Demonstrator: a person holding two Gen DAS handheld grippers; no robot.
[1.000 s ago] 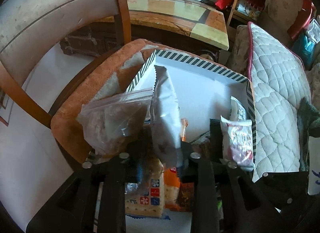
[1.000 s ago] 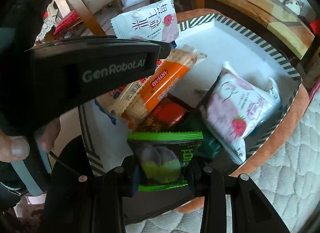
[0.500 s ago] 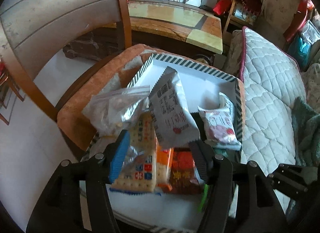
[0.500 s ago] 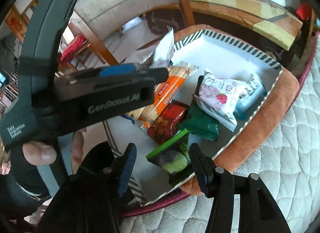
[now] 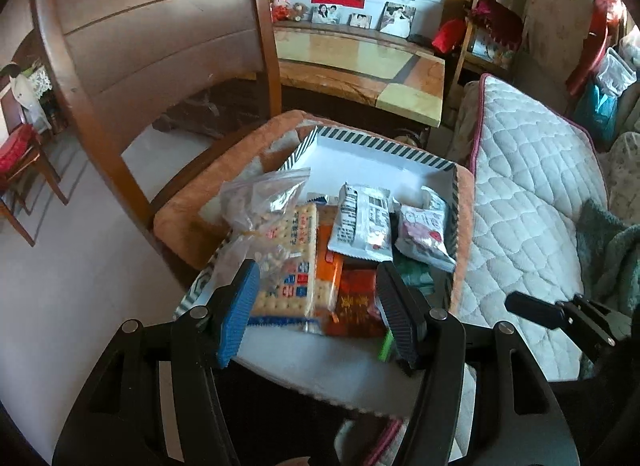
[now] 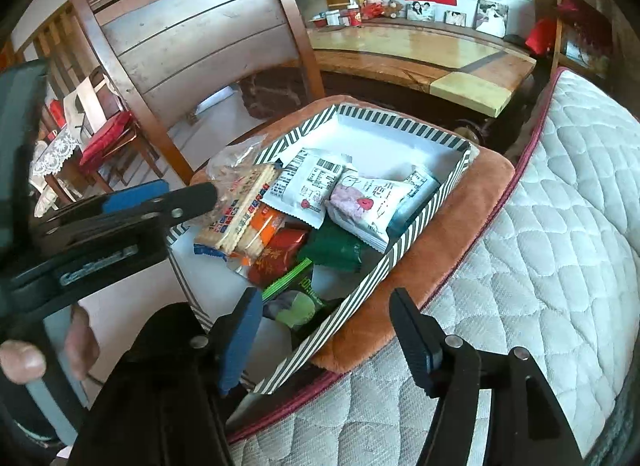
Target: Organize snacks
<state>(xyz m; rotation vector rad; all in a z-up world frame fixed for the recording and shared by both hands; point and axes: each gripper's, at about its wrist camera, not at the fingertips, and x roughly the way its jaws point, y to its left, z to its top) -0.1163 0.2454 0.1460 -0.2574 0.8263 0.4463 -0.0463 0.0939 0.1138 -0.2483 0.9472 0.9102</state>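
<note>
We see the striped box [image 6: 416, 234] on an orange cushion [image 6: 460, 201], with the snacks inside it: cracker pack [image 5: 294, 262], white packet [image 5: 362, 225], green packet [image 6: 298, 298]. Our left gripper [image 5: 316, 308] is apart, holding nothing, above the box's near end. Our right gripper [image 6: 328, 334] has just been opening and is empty, over the box's near corner.

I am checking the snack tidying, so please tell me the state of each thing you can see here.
Left gripper: open, empty, jaws just opened.
Right gripper: open, empty, jaws just opened.
Striped box: uncovered, snacks inside.
Green packet: lying in box, released.
White barcode packet: lying in box, released.
Clear zip bag: leaning over box edge.
</note>
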